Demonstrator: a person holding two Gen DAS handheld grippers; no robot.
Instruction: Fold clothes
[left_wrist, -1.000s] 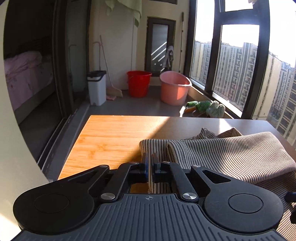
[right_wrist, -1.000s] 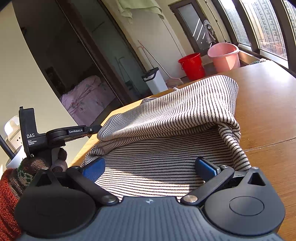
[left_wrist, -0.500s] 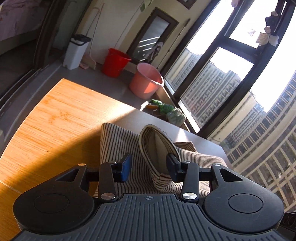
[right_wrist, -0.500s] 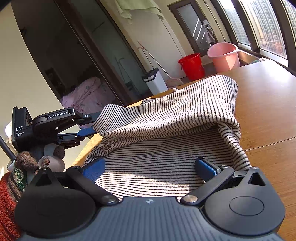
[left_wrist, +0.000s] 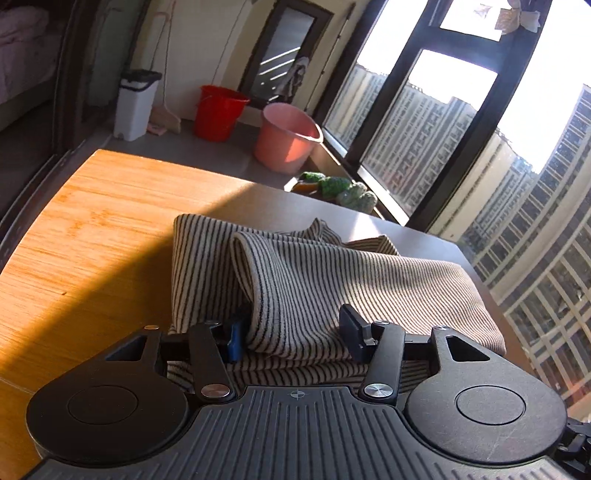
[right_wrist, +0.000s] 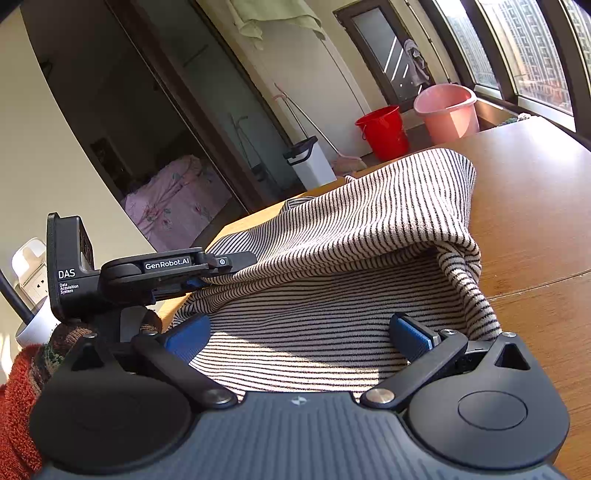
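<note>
A beige garment with thin black stripes (left_wrist: 332, 273) lies on the wooden table (left_wrist: 96, 229), its upper layer folded over the lower one (right_wrist: 314, 332). My left gripper (left_wrist: 293, 332) is at the near edge of that upper fold. Its jaws are closing with the rolled edge between the blue pads (left_wrist: 234, 338), and no pinch shows. In the right wrist view the left gripper (right_wrist: 221, 269) comes in from the left at the fold's corner. My right gripper (right_wrist: 299, 336) hovers open over the lower layer, with nothing pressed between its pads.
A knitted red-brown sleeve (right_wrist: 18, 398) holds the left tool. Beyond the table stand a red bucket (left_wrist: 218, 112), a pink basin (left_wrist: 286, 138), a white bin (left_wrist: 135, 105) and a broom. Tall windows (left_wrist: 424, 122) run along the right. Sunlit bare tabletop lies to the left of the garment.
The left gripper, shut at the cloth edge a second ago, opened wide around a raised fold, then sank and narrowed as the fold settled flatter. The right gripper stayed still.
</note>
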